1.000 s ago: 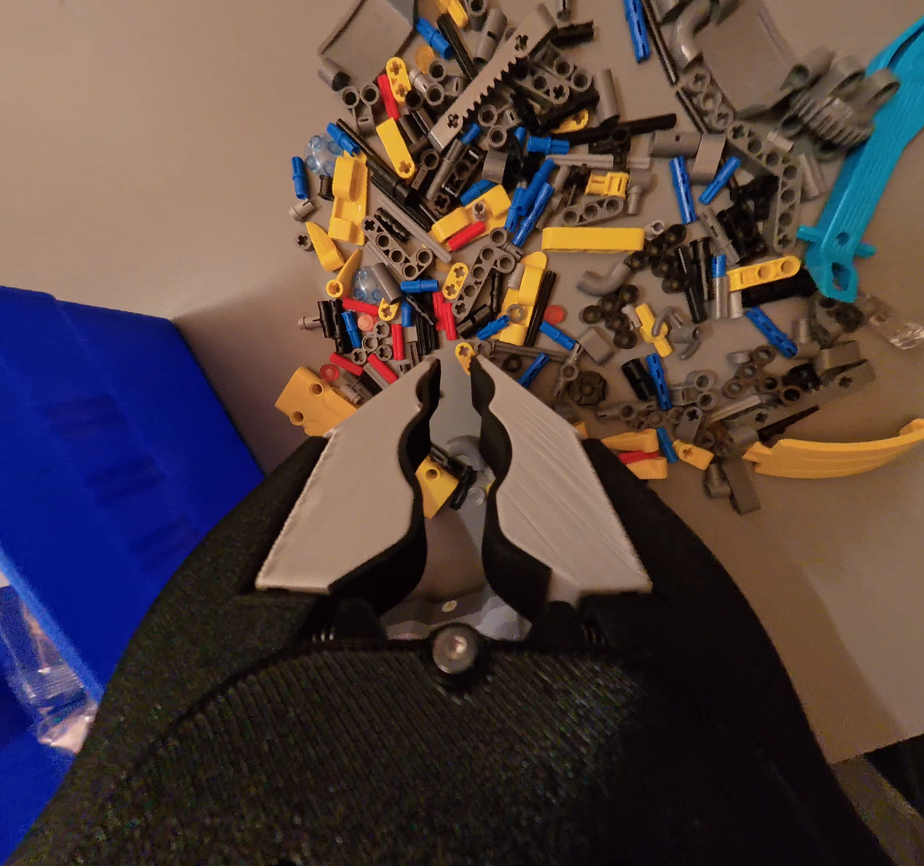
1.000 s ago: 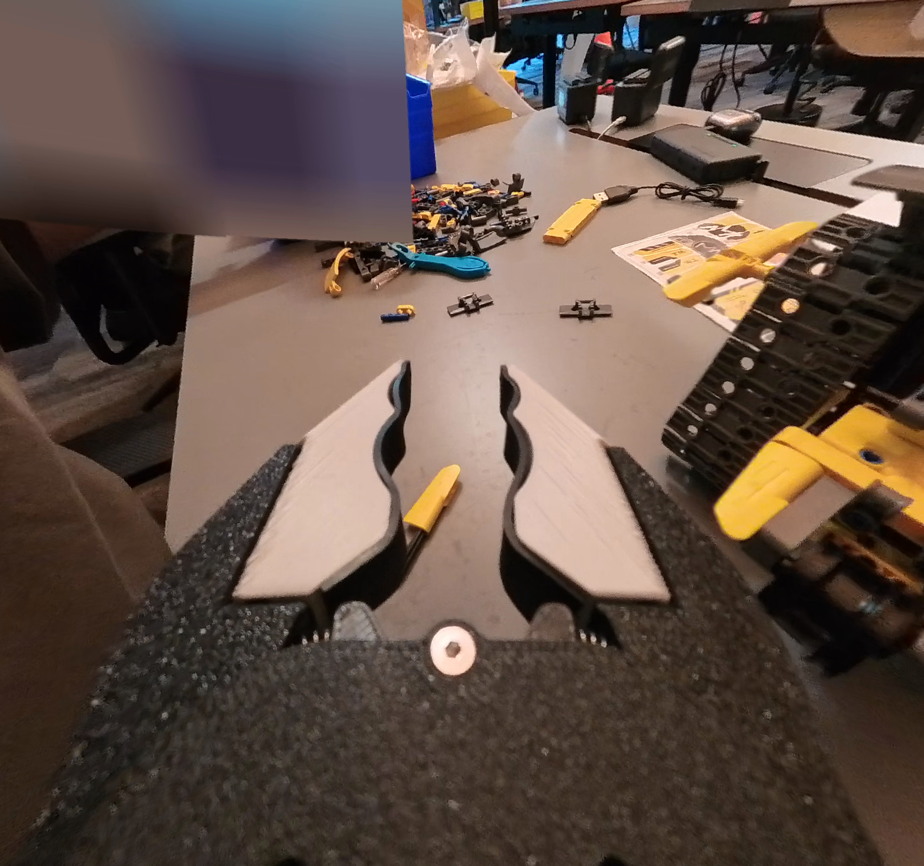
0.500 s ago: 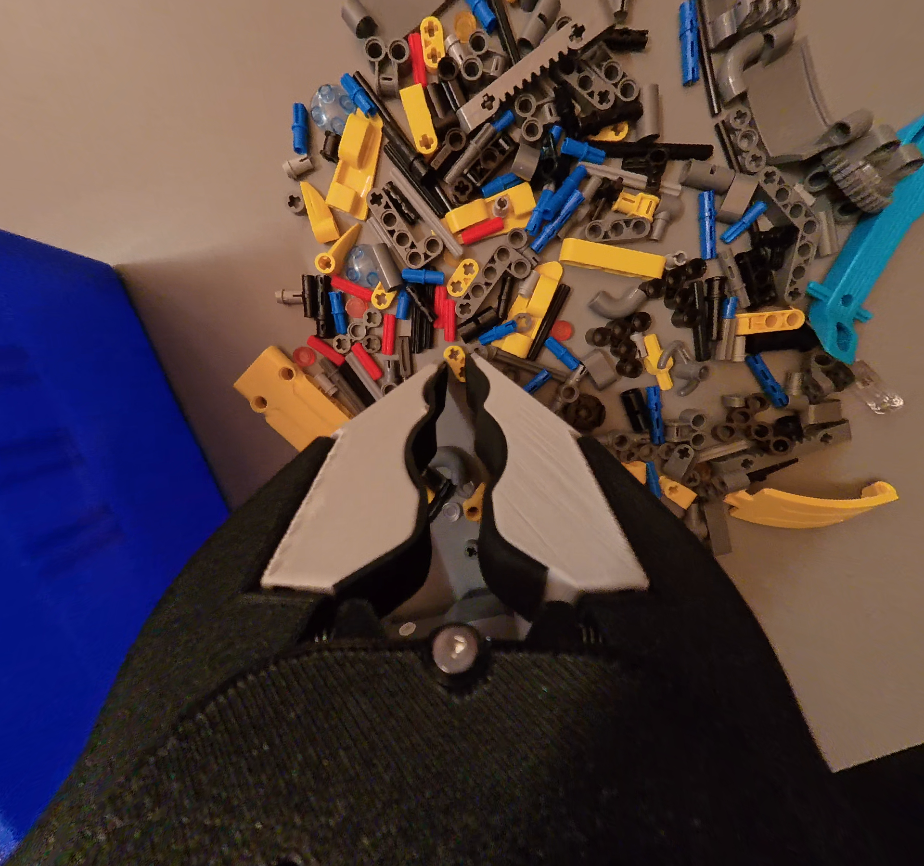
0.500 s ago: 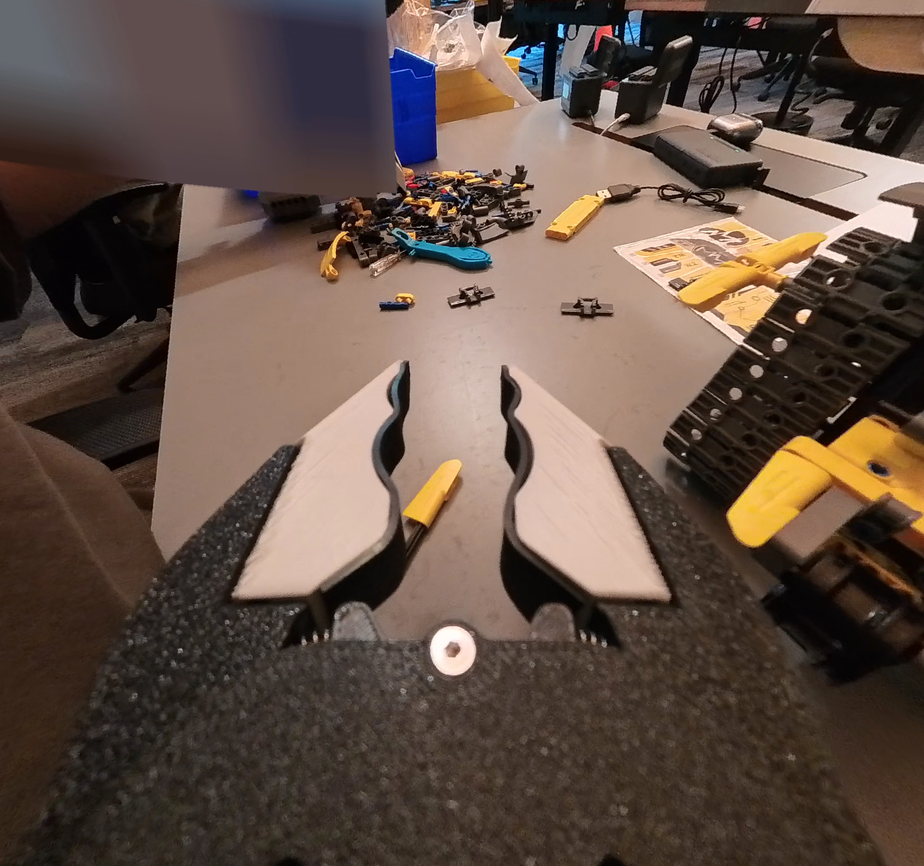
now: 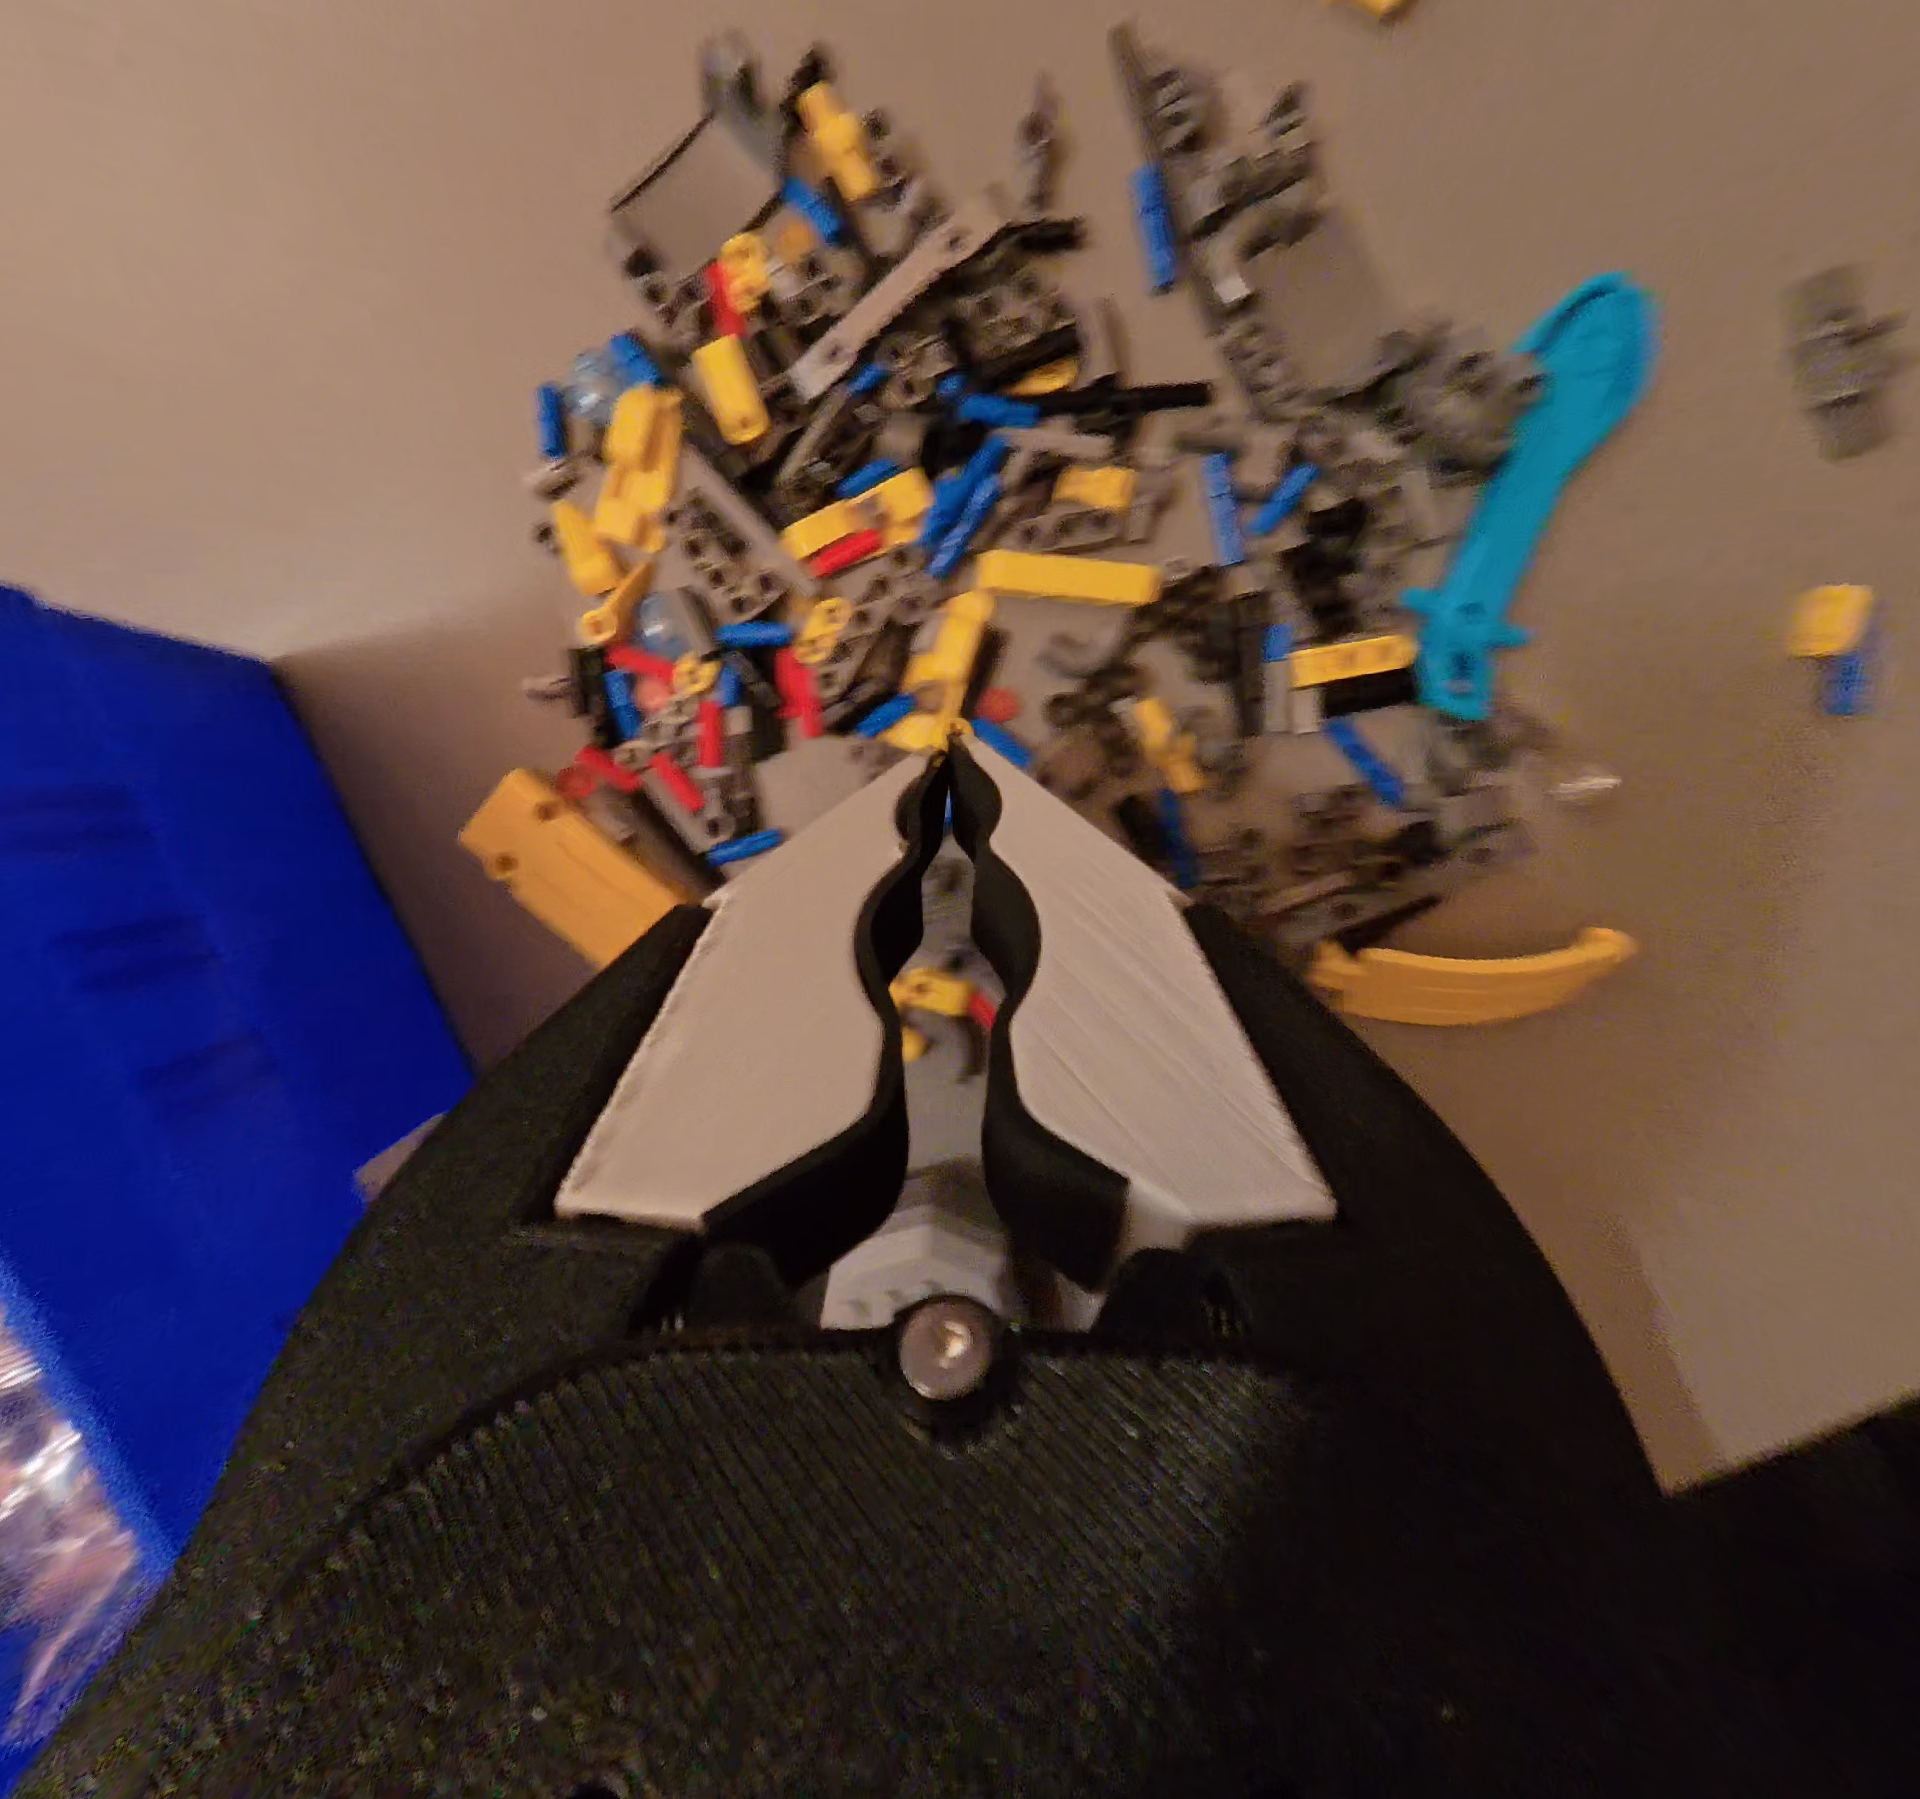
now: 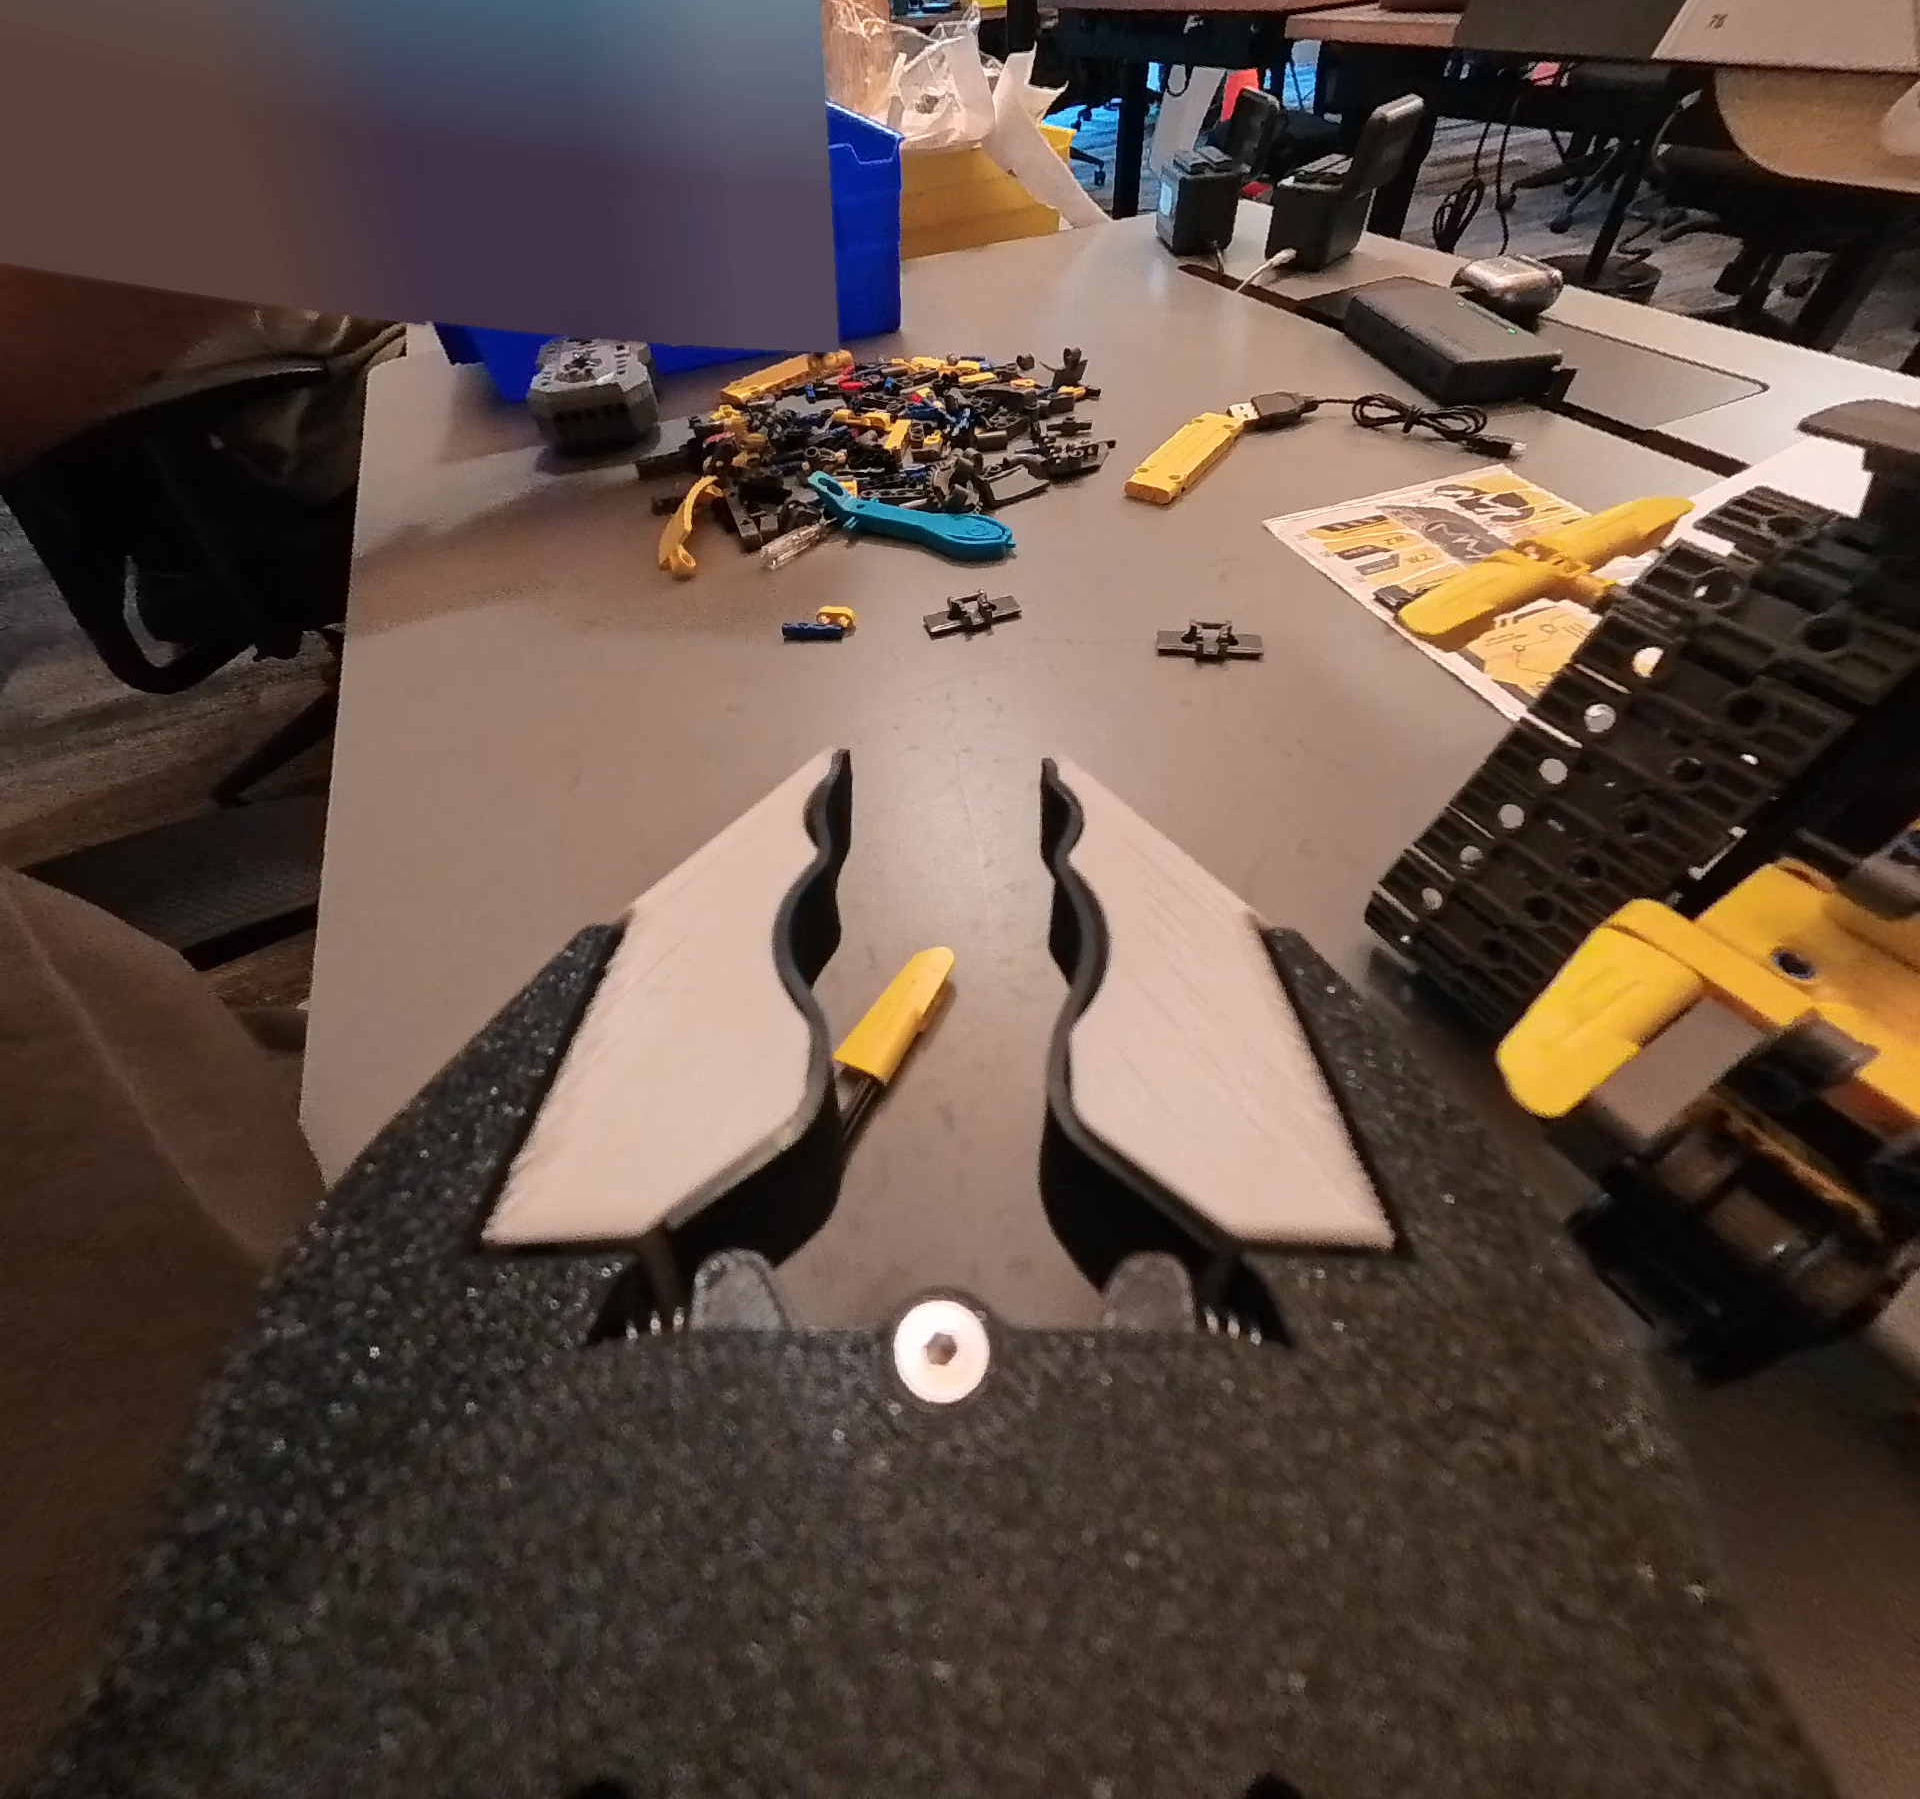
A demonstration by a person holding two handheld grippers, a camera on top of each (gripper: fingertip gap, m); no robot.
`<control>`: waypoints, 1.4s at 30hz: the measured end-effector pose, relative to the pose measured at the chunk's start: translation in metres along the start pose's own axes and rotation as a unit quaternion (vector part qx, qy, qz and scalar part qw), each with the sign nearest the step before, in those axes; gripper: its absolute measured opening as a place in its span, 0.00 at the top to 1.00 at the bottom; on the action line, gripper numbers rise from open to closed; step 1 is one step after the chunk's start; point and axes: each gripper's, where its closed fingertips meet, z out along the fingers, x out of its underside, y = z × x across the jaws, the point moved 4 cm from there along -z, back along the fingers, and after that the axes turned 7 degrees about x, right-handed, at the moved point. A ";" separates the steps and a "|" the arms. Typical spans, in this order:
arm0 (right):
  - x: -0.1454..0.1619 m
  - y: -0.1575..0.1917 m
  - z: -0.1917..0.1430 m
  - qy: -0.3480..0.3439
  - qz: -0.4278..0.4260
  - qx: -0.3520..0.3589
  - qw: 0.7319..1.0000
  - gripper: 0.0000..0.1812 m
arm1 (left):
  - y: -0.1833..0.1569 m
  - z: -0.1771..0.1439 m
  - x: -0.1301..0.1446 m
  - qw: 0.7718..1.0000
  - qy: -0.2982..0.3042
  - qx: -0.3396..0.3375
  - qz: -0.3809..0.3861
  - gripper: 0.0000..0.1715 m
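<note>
In the blurred left wrist view, my left gripper (image 5: 951, 741) is shut, with a small yellow piece (image 5: 938, 731) pinched at its tips. It hangs above the near edge of a pile of small yellow, blue, red, grey and black building pieces (image 5: 987, 523) on the grey table (image 5: 312, 243). My right gripper (image 6: 943, 767) is open and empty, low over the table. A yellow piece on a black pin (image 6: 899, 1006) lies on the table between its fingers, close to the left finger. A yellow and black tracked model (image 6: 1662, 814) stands just right of it.
A blue bin (image 5: 156, 918) stands left of the pile, also in the right wrist view (image 6: 862, 222). A teal tool (image 5: 1538, 482) and a curved yellow piece (image 5: 1455, 980) lie at the pile's right. Two black track links (image 6: 971, 611), an instruction sheet (image 6: 1382, 544) and a cable (image 6: 1351, 409) lie farther off. Spacing between my two grippers at the tips: around 35 cm.
My left gripper's tips have closed on the small yellow piece and it has risen away from the pile, which now looks smaller. My right gripper has barely moved.
</note>
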 end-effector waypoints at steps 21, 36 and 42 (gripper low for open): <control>-0.008 -0.017 -0.060 -0.105 0.048 0.059 0.992 0.84 | -0.298 0.066 -0.048 0.953 -0.042 0.237 0.184 1.00; -0.006 -0.010 -0.065 -0.113 0.054 0.043 0.991 0.83 | -0.210 0.123 -0.144 0.970 -0.044 0.076 0.225 0.86; -0.006 -0.012 -0.064 -0.108 0.067 0.040 0.991 0.83 | -0.216 0.136 -0.146 0.965 -0.023 0.116 0.236 0.95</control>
